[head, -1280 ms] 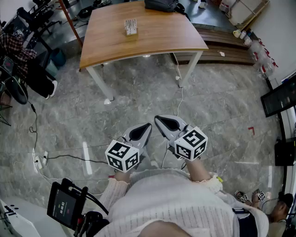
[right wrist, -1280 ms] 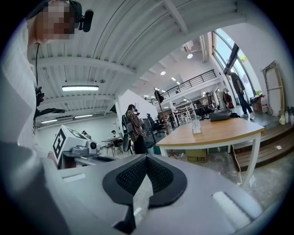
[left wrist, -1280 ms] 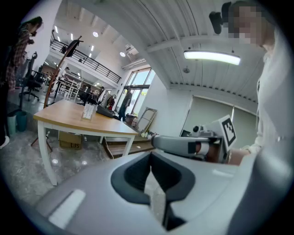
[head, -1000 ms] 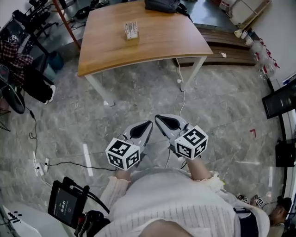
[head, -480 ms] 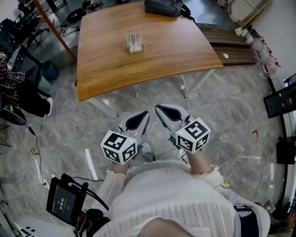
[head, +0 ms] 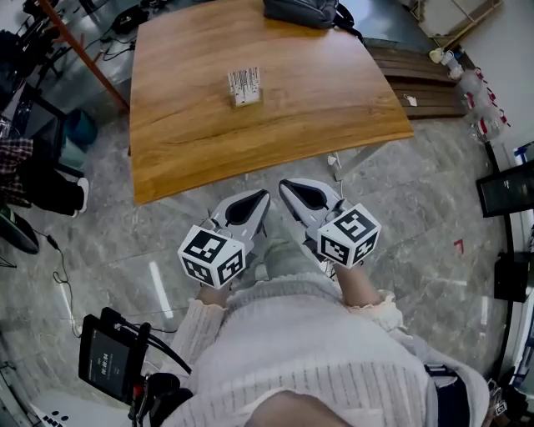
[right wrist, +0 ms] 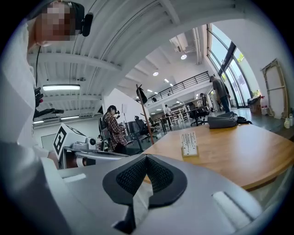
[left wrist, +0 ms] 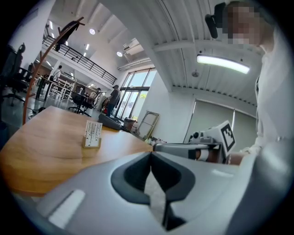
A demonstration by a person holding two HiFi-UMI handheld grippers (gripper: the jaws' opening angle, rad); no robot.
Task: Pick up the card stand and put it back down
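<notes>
Left hand-held gripper (head: 264, 198): jaws pressed together, nothing between them. Right hand-held gripper (head: 285, 187): likewise closed and empty.

Both are held side by side close to the torso, noses angled toward each other and aimed at the counter (head: 334, 92). I judge this a carrying posture, not a reach. The tips lie close to the counter's near edge.

The card stand (head: 244, 87) stands upright mid-counter with cards in its slot, well apart from both. A dark bag (head: 300, 12) sits at the far edge, clear of the stand.

The pick-up has not yet begun. The jaws must part before either can take the stand.
</notes>
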